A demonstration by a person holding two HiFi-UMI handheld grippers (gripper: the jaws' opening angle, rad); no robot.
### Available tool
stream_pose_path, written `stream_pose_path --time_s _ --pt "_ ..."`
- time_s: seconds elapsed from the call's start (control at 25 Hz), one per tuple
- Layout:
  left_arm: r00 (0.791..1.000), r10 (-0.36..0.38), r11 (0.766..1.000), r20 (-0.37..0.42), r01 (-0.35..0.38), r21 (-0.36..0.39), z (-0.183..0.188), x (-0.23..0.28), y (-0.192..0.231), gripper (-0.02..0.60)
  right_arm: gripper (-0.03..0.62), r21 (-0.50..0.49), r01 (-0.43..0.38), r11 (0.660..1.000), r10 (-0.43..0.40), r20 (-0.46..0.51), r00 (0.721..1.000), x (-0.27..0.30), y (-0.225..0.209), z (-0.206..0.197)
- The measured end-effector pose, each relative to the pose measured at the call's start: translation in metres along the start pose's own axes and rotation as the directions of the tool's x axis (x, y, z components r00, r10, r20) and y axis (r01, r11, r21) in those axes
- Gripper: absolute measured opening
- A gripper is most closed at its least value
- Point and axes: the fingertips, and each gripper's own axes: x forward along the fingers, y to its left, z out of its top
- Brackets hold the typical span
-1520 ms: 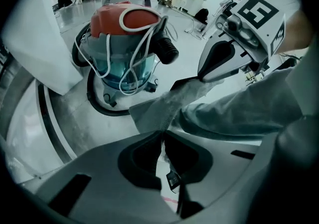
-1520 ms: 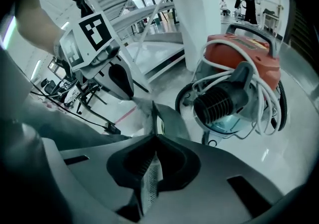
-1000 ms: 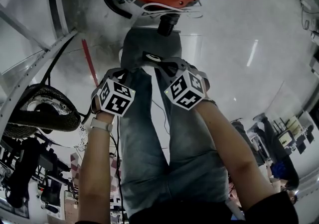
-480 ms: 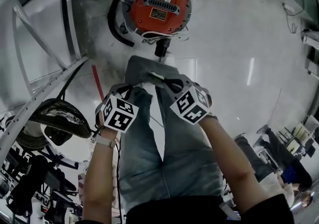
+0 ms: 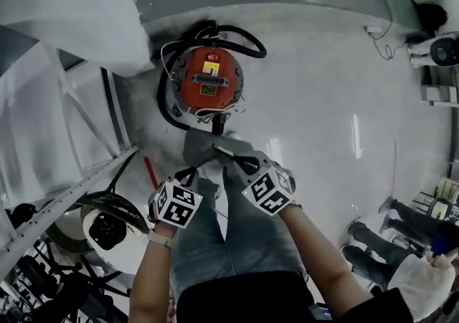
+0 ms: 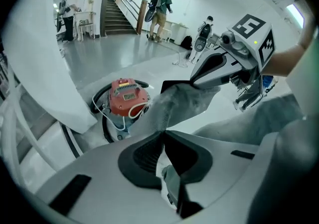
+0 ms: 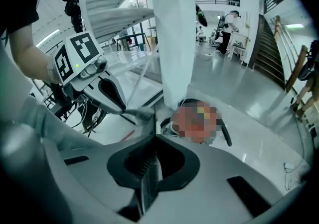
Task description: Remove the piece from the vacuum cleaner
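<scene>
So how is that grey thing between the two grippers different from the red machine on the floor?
The grey piece looks soft and limp, like cloth; the vacuum cleaner is a round, hard-looking red drum. The grey piece hangs in the air, pinched by the left gripper and the right gripper; the vacuum cleaner sits on the floor, a black hose curled partly round it.

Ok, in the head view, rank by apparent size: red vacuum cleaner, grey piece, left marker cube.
1. red vacuum cleaner
2. grey piece, partly hidden
3. left marker cube, close behind. It sits nearer the camera, so 2 versus 3 is unsure.
</scene>
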Motion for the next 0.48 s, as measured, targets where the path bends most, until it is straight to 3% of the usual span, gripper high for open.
stream_pose_path --time_s 0.24,0.48 --pt "0.997 -0.016 0.995 0.071 0.009 0.098 0.072 -0.061 -0.009 0.038 0.035 0.094 0.104 0.990 -0.111 0.073 0.991 -0.079 -0.016 0.038" --pt "0.993 -0.044 0.976 0.109 0.019 0.219 0.135 -0.112 -0.038 0.037 0.034 0.193 0.193 0.962 -0.219 0.124 0.968 -0.162 -0.020 0.059"
